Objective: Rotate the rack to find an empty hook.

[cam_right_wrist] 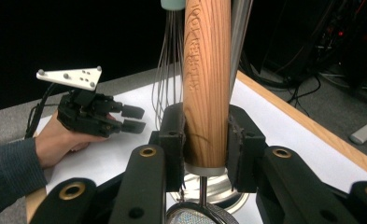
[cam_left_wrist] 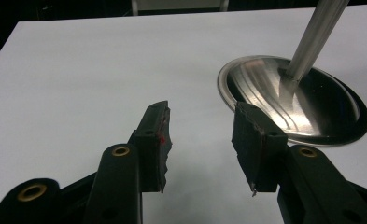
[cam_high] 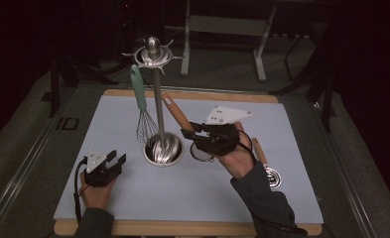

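Observation:
A steel utensil stand (cam_high: 163, 148) rises on a thin pole to a ring of hooks (cam_high: 153, 54). A whisk (cam_high: 144, 124) with a teal handle hangs from one hook. My right gripper (cam_high: 190, 136) is shut on the wooden handle (cam_high: 175, 115) of a small strainer, which leans up toward the pole. In the right gripper view the pads clamp that handle (cam_right_wrist: 207, 84) near its lower end, with the mesh ring (cam_right_wrist: 195, 215) just below. My left gripper (cam_high: 117, 159) rests on the mat left of the base, open and holding nothing (cam_left_wrist: 200, 140).
A second wooden-handled utensil (cam_high: 262, 158) lies on the mat beside the right wrist. The pale blue mat (cam_high: 207, 198) covers a wooden board. The stand's base (cam_left_wrist: 312, 107) sits just beyond the left gripper's right jaw. Dark floor and a table frame lie behind.

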`<state>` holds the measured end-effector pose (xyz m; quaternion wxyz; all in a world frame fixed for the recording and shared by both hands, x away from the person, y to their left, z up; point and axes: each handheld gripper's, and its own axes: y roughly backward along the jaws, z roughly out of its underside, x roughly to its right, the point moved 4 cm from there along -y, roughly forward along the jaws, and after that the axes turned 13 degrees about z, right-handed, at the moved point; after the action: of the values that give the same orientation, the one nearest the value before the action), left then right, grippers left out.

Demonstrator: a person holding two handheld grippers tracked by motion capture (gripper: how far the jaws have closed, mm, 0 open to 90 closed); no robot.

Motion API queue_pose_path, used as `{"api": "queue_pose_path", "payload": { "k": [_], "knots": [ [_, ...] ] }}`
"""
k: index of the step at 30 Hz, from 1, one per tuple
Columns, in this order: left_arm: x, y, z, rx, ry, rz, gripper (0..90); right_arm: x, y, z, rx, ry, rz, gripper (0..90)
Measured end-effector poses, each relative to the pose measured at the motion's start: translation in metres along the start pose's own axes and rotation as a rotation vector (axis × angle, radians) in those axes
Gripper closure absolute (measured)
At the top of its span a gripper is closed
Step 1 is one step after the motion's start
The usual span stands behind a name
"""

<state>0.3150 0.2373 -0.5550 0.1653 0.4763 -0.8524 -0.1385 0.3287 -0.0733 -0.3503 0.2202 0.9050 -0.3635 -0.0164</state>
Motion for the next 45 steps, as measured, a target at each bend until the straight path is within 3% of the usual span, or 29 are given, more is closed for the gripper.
{"api": "queue_pose_path", "payload": {
  "k": [26, 45],
  "knots": [
    [0.0, 0.0, 0.0, 0.0, -0.001, 0.0, 56.7, -0.003, 0.007, -0.02, 0.088, -0.005, 0.042, 71.0],
    [0.0, 0.0, 0.0, -0.001, 0.0, 0.0, 56.7, 0.0, 0.025, -0.032, 0.179, -0.014, 0.061, 71.0]
  ]
}}
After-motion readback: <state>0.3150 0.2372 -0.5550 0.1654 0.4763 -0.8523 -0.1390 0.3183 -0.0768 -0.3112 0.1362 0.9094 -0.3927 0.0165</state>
